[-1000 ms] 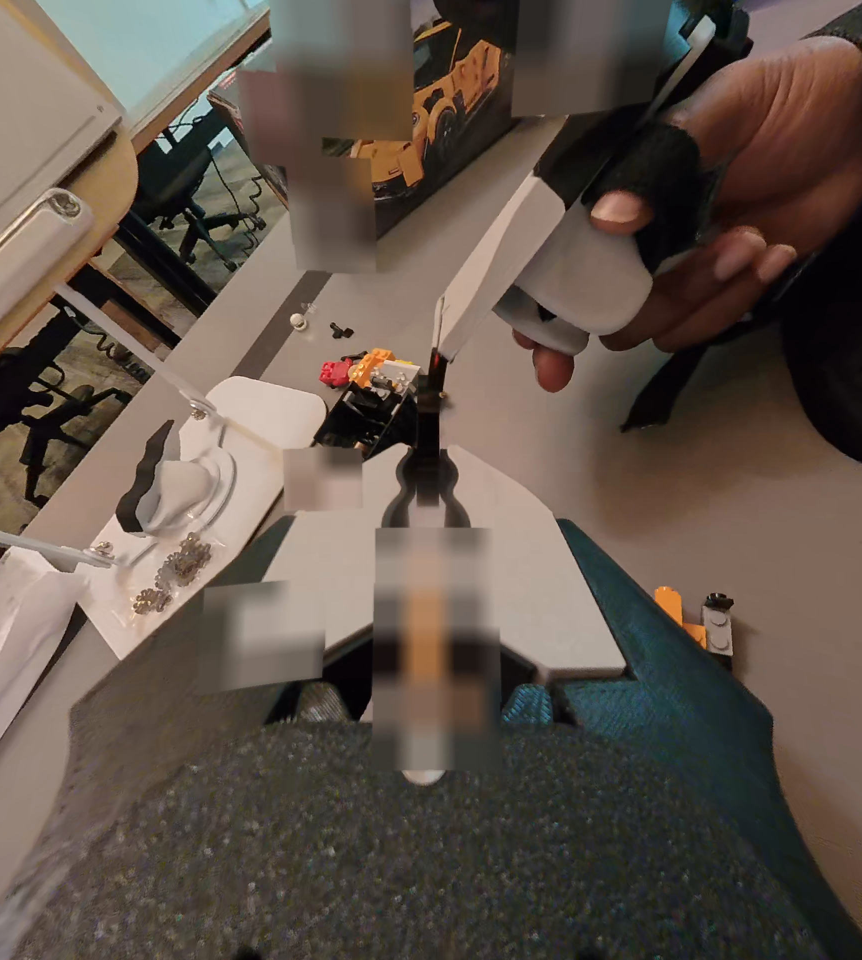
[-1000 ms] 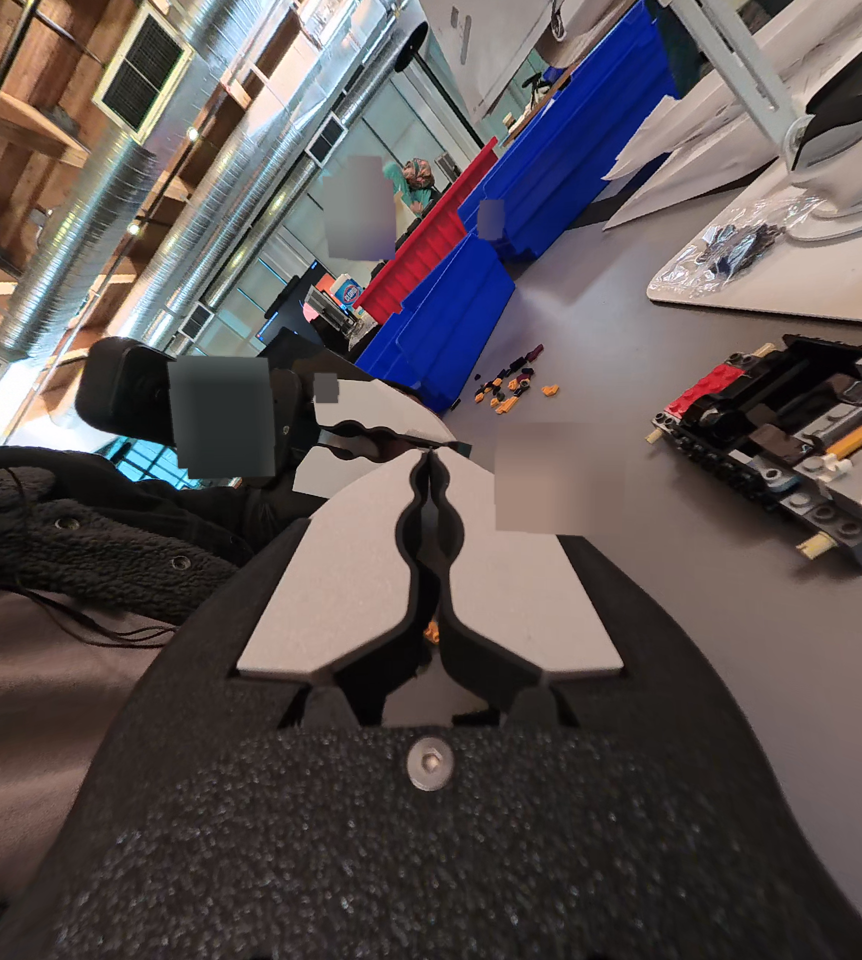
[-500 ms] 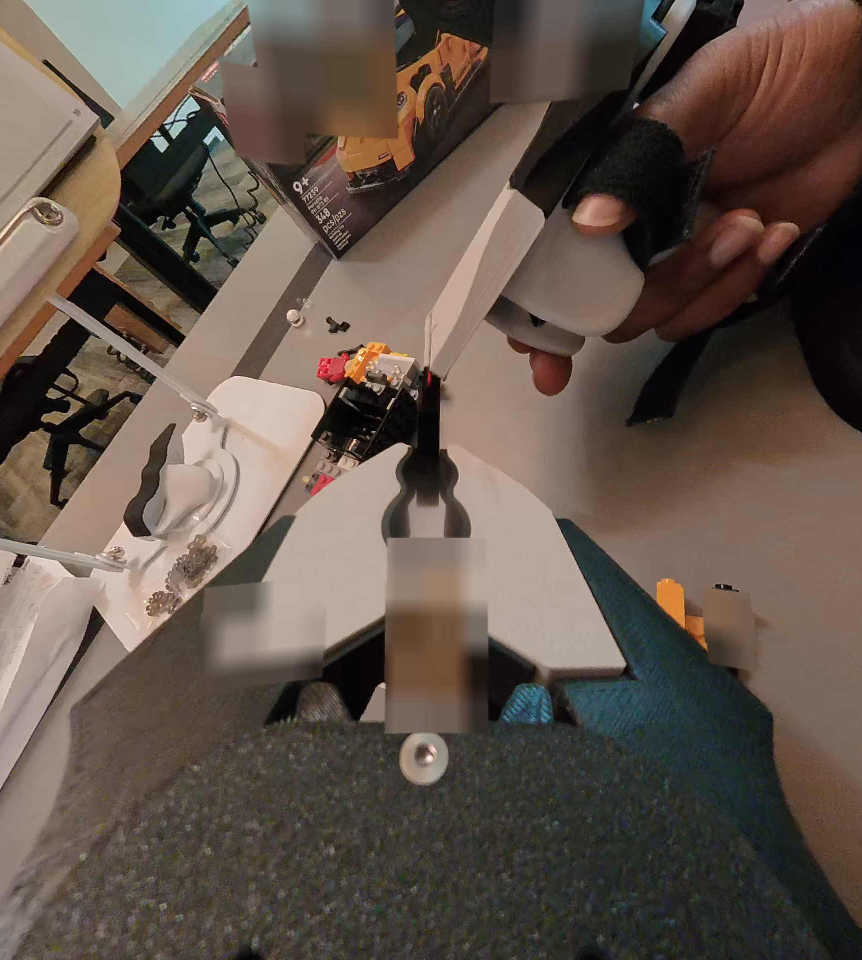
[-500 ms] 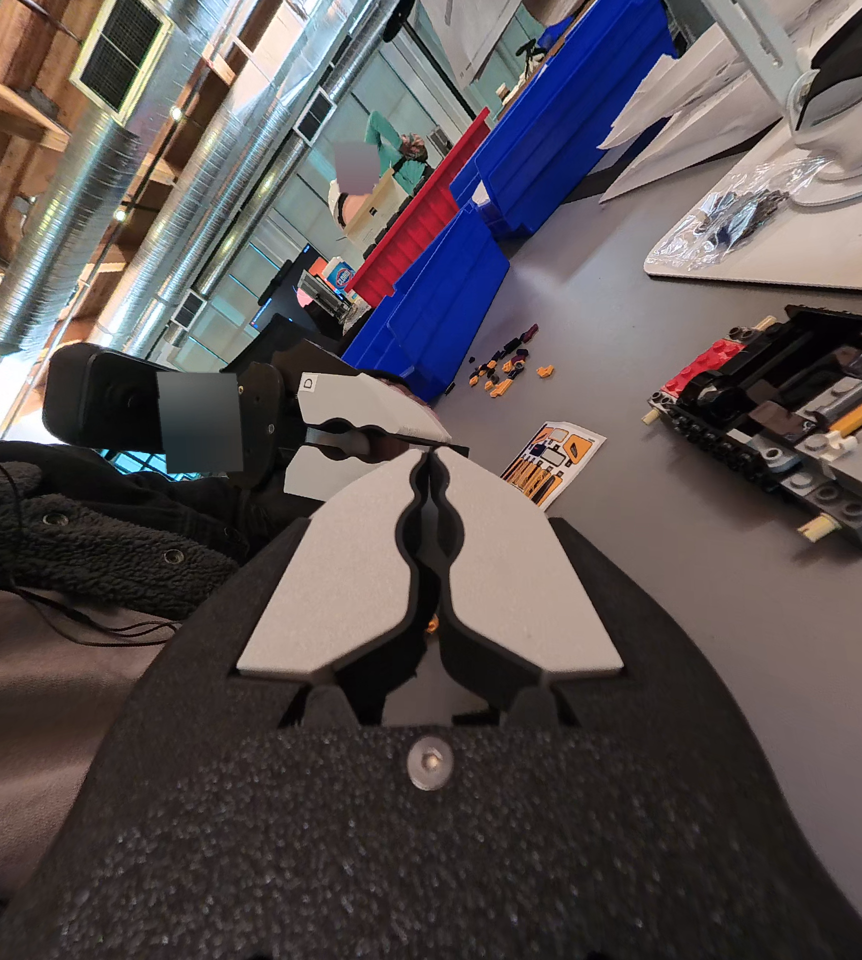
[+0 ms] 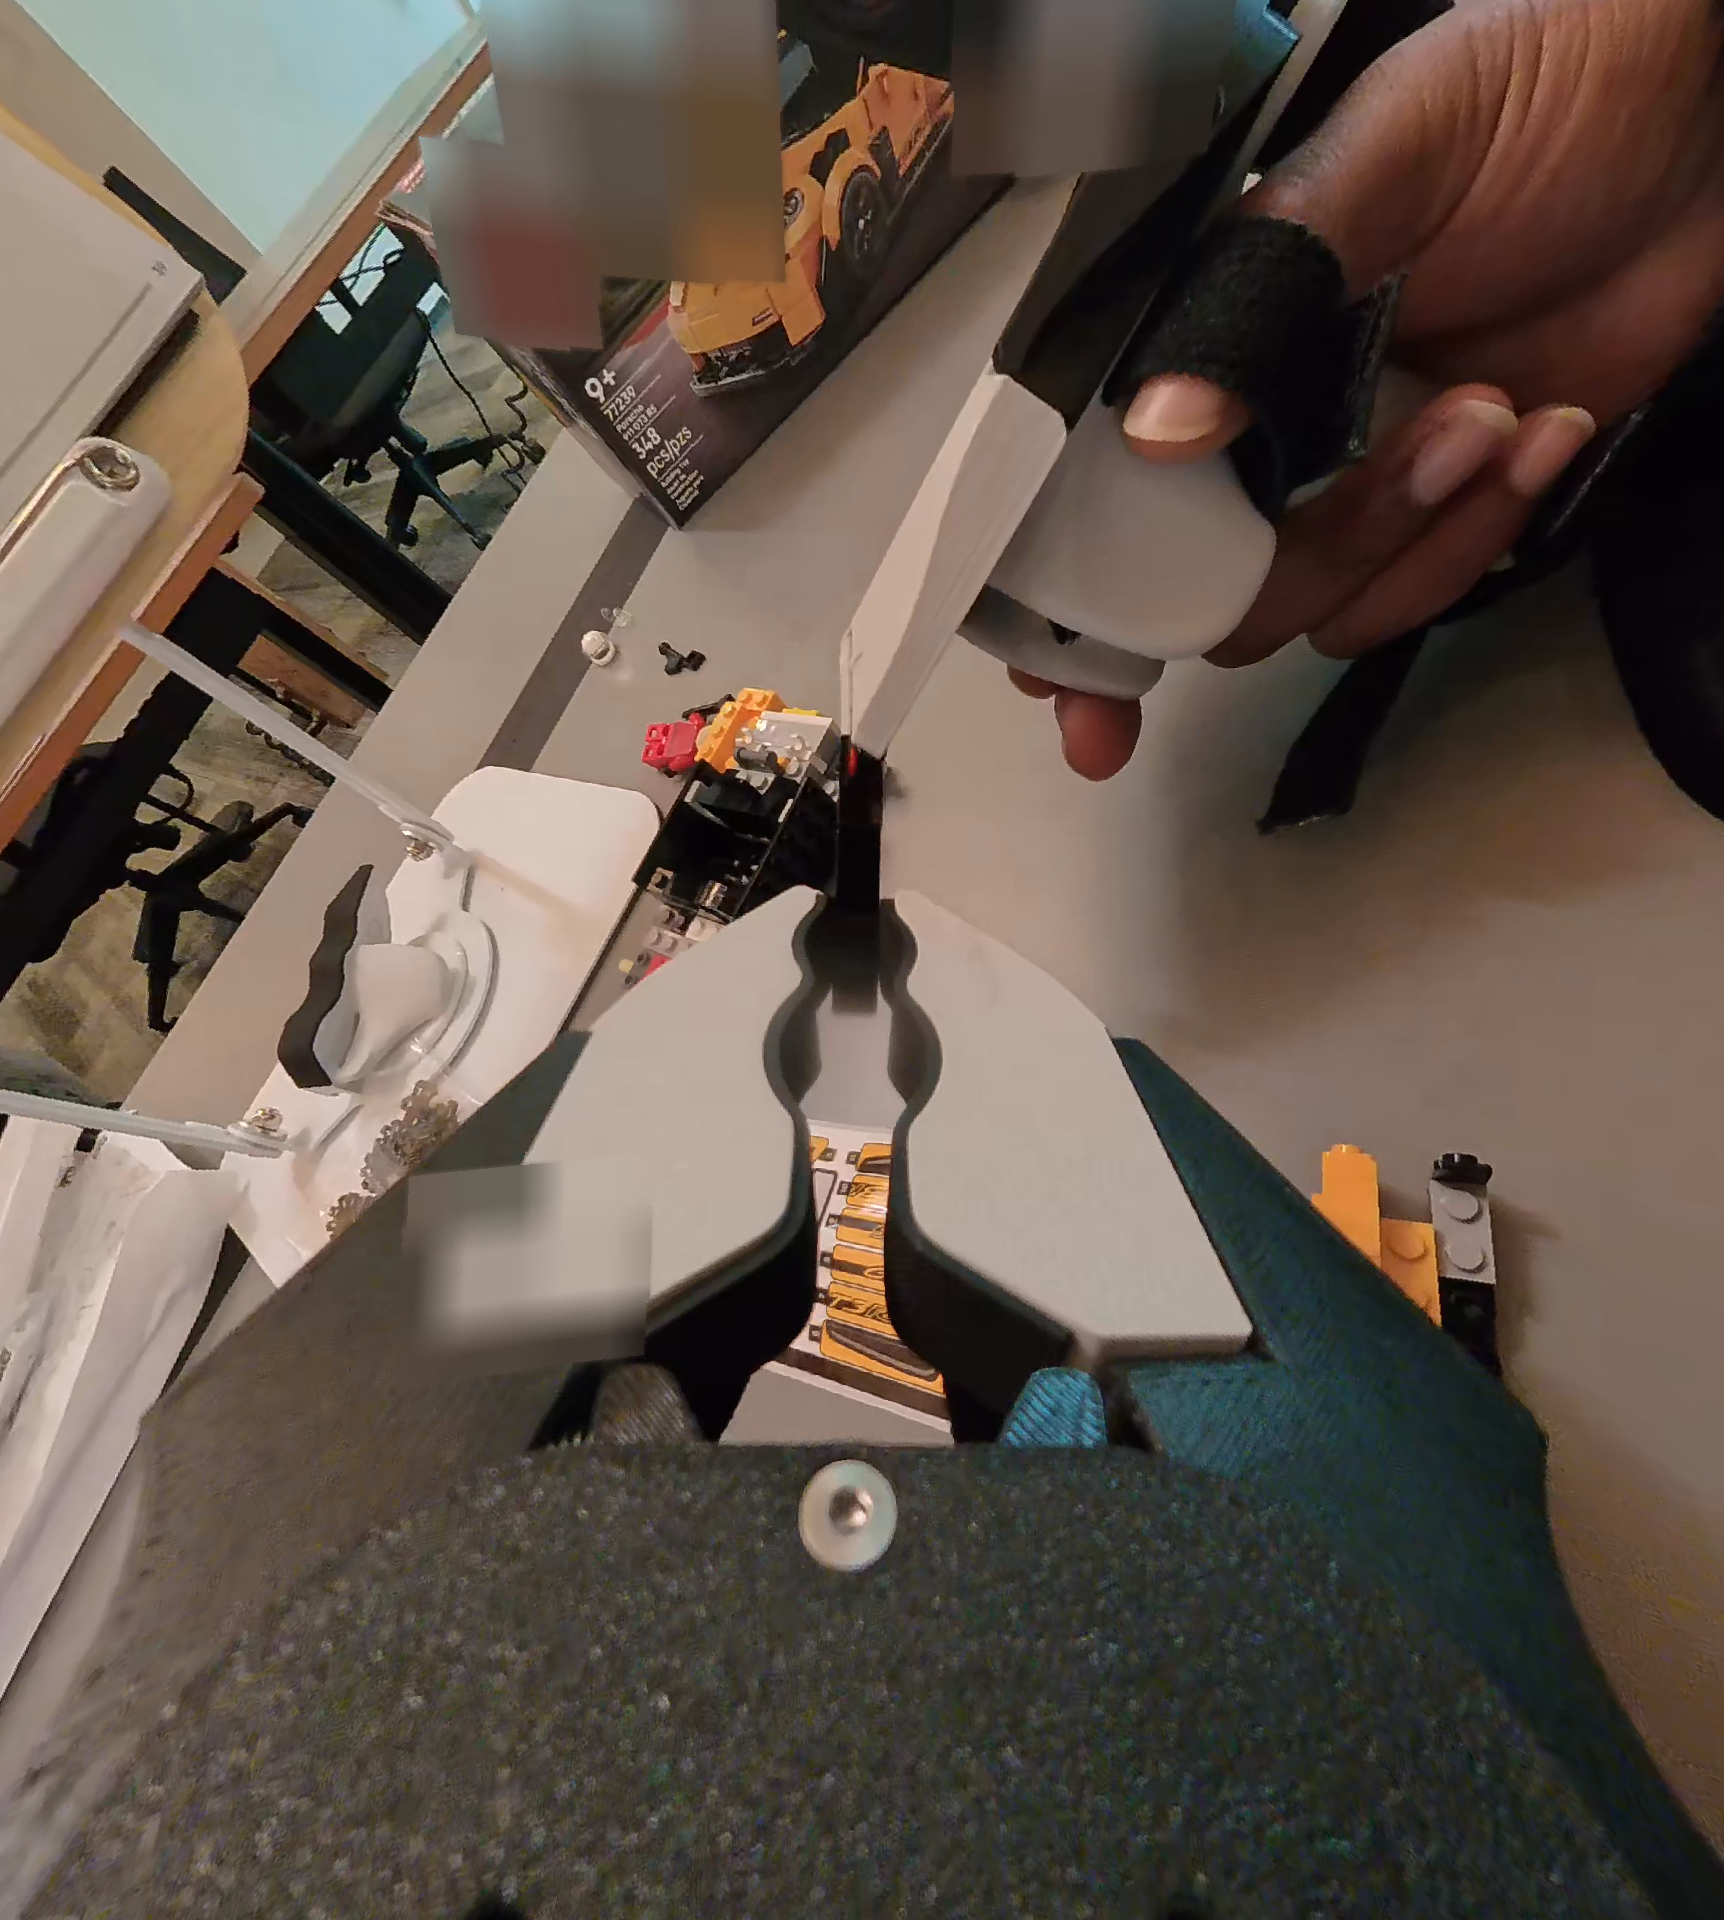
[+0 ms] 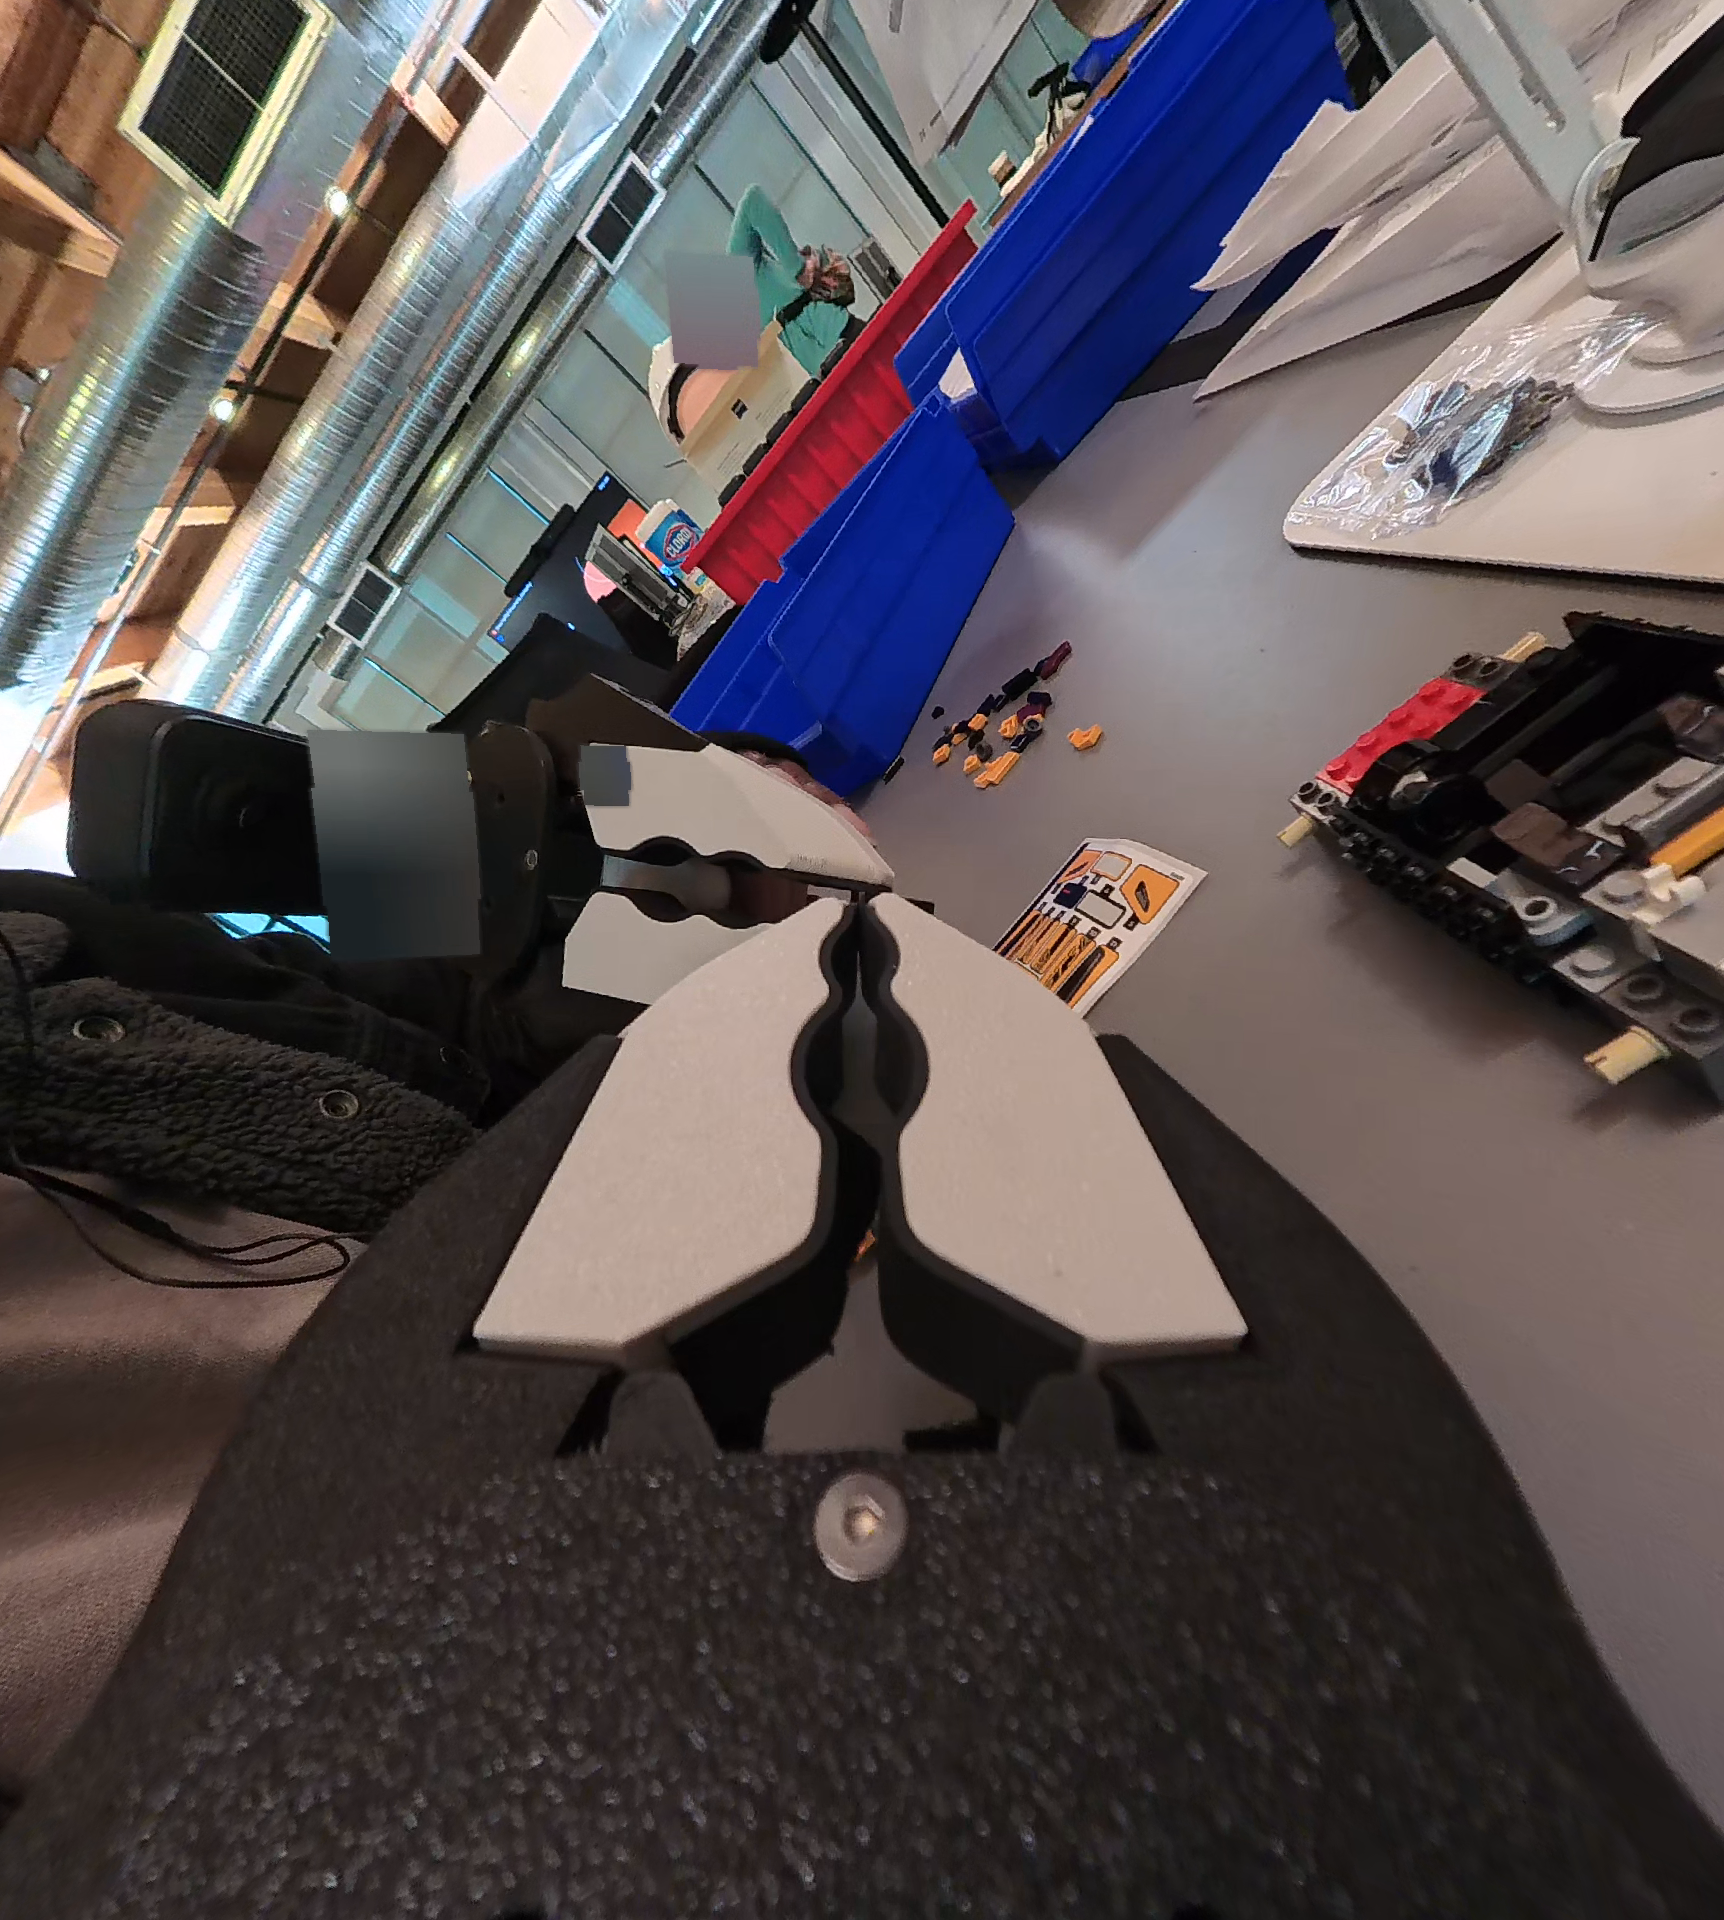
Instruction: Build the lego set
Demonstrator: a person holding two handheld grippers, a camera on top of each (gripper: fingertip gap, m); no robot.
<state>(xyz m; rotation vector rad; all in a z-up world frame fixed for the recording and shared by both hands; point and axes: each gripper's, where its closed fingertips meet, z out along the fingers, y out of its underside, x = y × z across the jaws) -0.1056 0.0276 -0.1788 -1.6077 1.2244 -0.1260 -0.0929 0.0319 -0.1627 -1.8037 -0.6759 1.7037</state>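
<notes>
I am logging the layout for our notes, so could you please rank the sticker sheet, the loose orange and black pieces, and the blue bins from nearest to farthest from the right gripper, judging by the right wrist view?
From the right gripper:
1. Sticker sheet, flat on the table just ahead, to the right.
2. Loose orange and black pieces, scattered farther up the table.
3. Blue bins, stacked beyond those pieces.

Even, soft indoor light, with daylight through the far windows (image 6: 484,499). Faint shadows on the table (image 5: 1460,987). Wide-angle bending at edges; nearest foreground blurs.
</notes>
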